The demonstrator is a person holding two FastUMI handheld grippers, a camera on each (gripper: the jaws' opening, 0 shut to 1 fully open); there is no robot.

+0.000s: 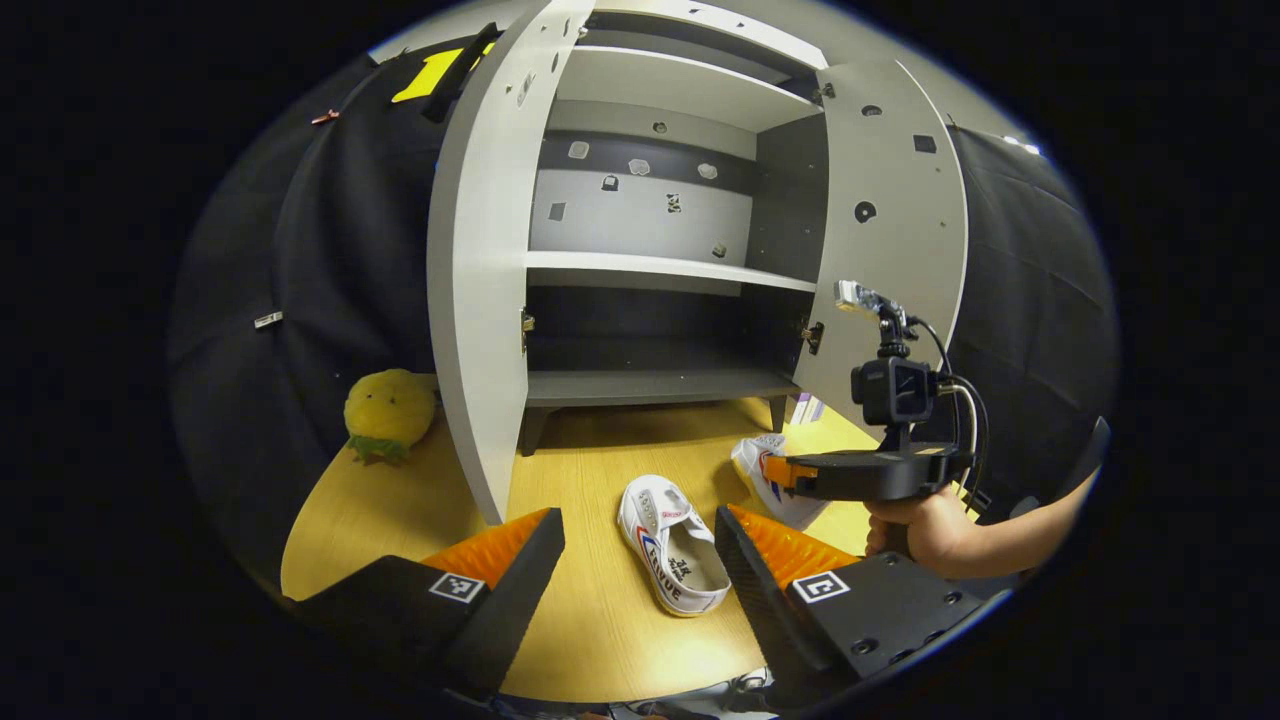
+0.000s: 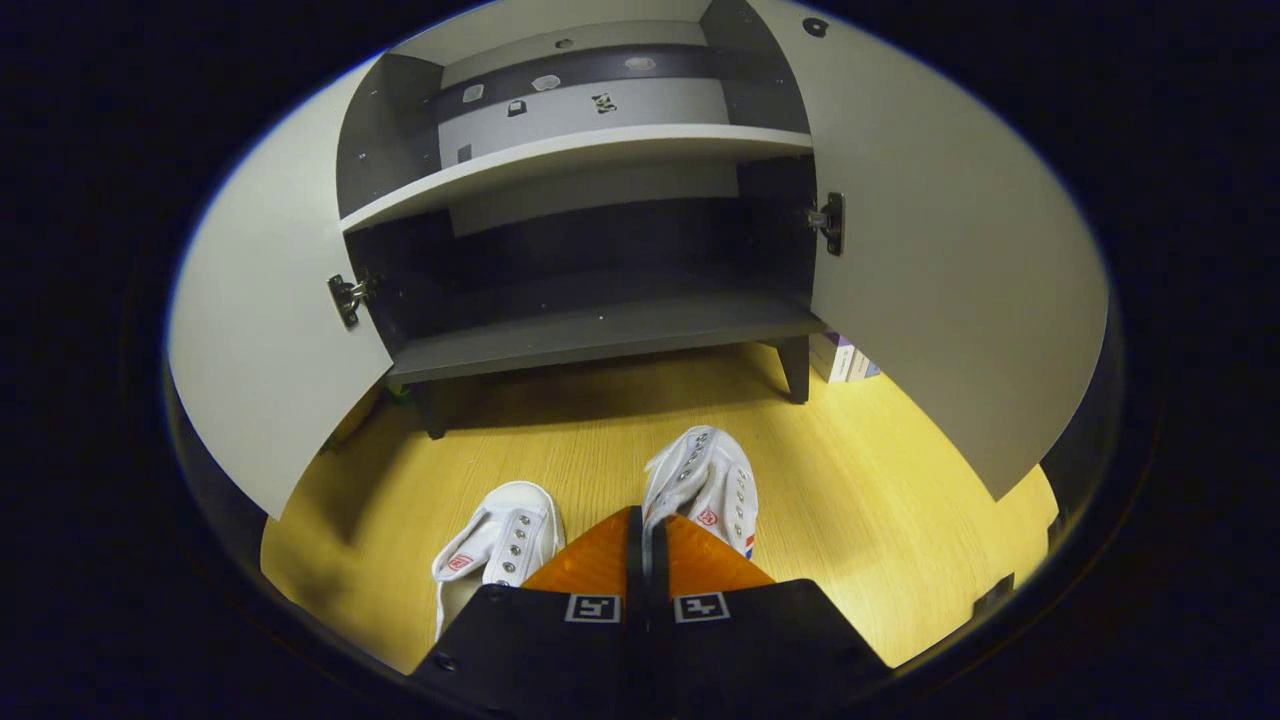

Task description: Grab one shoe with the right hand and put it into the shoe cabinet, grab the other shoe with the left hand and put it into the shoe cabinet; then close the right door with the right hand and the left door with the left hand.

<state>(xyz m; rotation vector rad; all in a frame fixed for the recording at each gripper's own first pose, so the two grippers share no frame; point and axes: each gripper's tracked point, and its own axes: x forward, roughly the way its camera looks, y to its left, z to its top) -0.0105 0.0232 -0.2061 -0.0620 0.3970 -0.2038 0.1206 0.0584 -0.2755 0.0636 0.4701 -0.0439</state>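
Observation:
Two white canvas shoes lie on the wooden floor in front of the shoe cabinet (image 1: 650, 382), whose two doors stand wide open. One shoe (image 1: 675, 545) rests on the floor between the spread fingers of my left gripper (image 1: 635, 515), which is open and above it. In the right gripper view, my right gripper (image 2: 643, 515) has its fingers pressed together on the near rim of the other shoe (image 2: 705, 480); the first shoe (image 2: 500, 540) lies to its left. In the left gripper view a hand holds the right gripper (image 1: 778, 470) over that other shoe (image 1: 760, 462).
The left door (image 1: 475, 300) and right door (image 1: 890, 250) swing out over the floor (image 1: 590, 450). The dark bottom shelf (image 2: 600, 335) holds nothing. A yellow plush toy (image 1: 388, 410) sits left of the cabinet. A small box (image 2: 845, 360) stands behind the right door.

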